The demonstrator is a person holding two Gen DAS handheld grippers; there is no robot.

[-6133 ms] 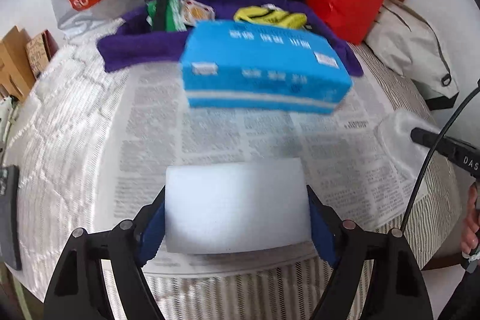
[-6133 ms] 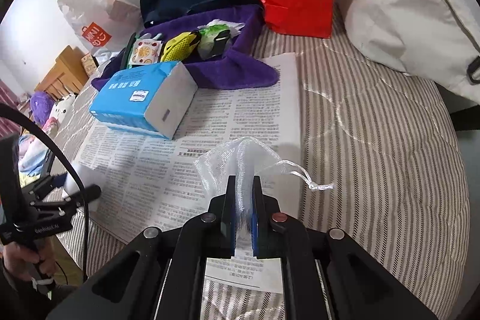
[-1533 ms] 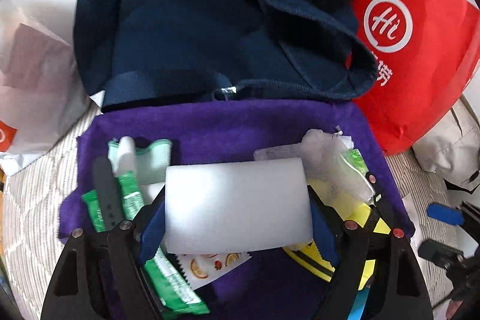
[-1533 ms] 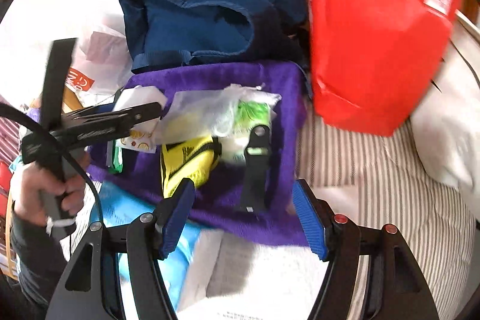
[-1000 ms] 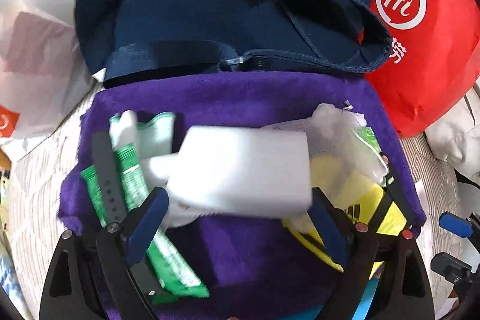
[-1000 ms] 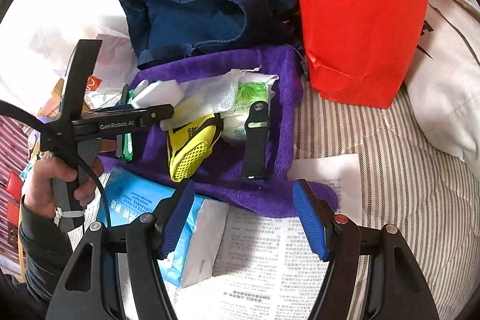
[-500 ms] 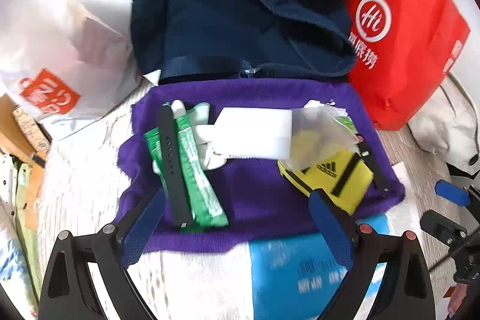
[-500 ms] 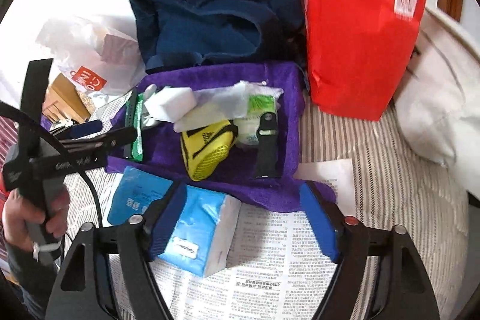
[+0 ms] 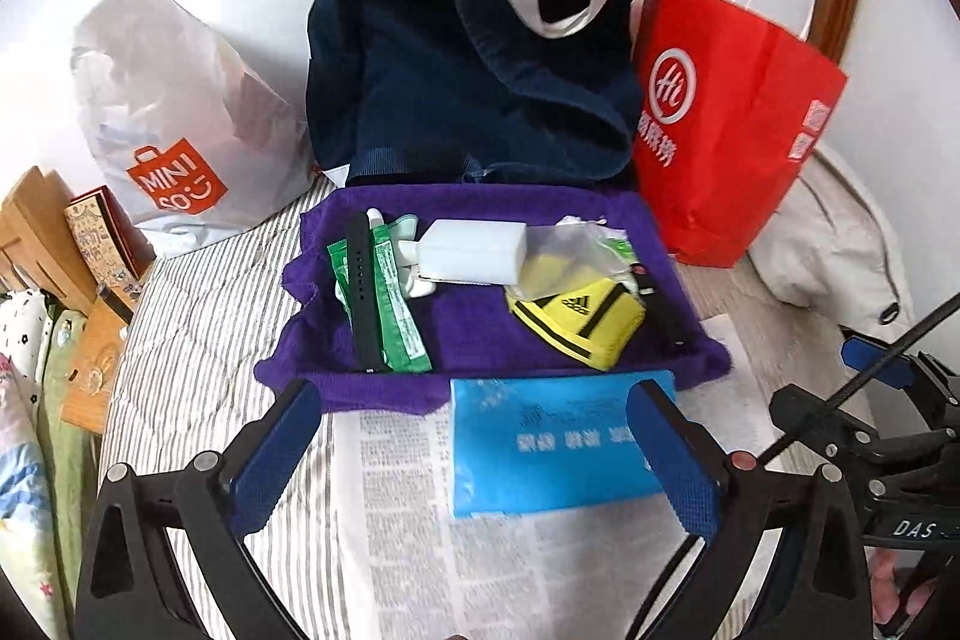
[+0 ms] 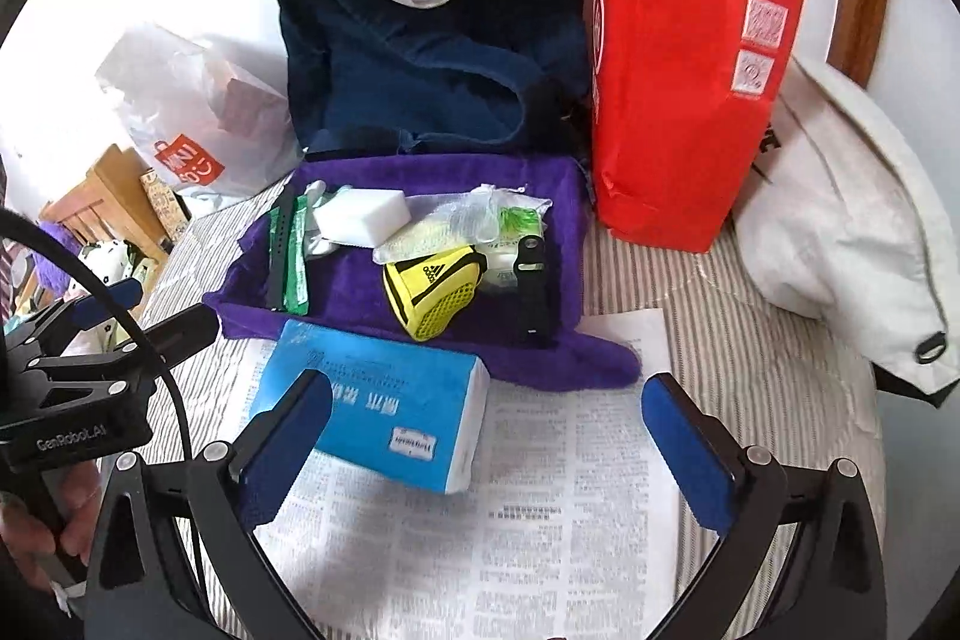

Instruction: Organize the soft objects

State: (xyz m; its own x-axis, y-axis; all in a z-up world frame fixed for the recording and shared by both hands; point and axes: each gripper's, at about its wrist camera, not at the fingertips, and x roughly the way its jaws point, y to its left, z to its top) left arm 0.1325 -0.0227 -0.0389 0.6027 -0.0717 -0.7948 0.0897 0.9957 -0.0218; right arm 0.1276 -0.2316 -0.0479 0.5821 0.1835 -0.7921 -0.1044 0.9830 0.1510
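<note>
A white sponge block (image 9: 474, 253) lies on the purple towel (image 9: 468, 328), beside a clear mesh bag (image 9: 570, 244), a yellow pouch (image 9: 579, 319), green packets (image 9: 396, 304) and a black strap (image 9: 363, 292). A blue tissue pack (image 9: 546, 448) rests on the newspaper (image 9: 510, 568) just in front of the towel. My left gripper (image 9: 471, 394) hovers above the towel's near edge, its jaws opening with nothing between them. My right gripper (image 10: 485, 382) hangs over the tissue pack (image 10: 384, 400), jaws likewise opening and empty. The sponge (image 10: 363, 217) shows in the right wrist view too.
Behind the towel stand a navy bag (image 9: 468, 70), a red paper bag (image 9: 726, 118) and a white plastic shopping bag (image 9: 174, 118). A white canvas bag (image 10: 840, 208) lies at the right on the striped bedcover (image 10: 750, 370). Wooden furniture (image 9: 36, 232) borders the left.
The left gripper let go of the white sponge onto the purple towel, then drew back and up. The right gripper also pulled back and its jaws spread wider.
</note>
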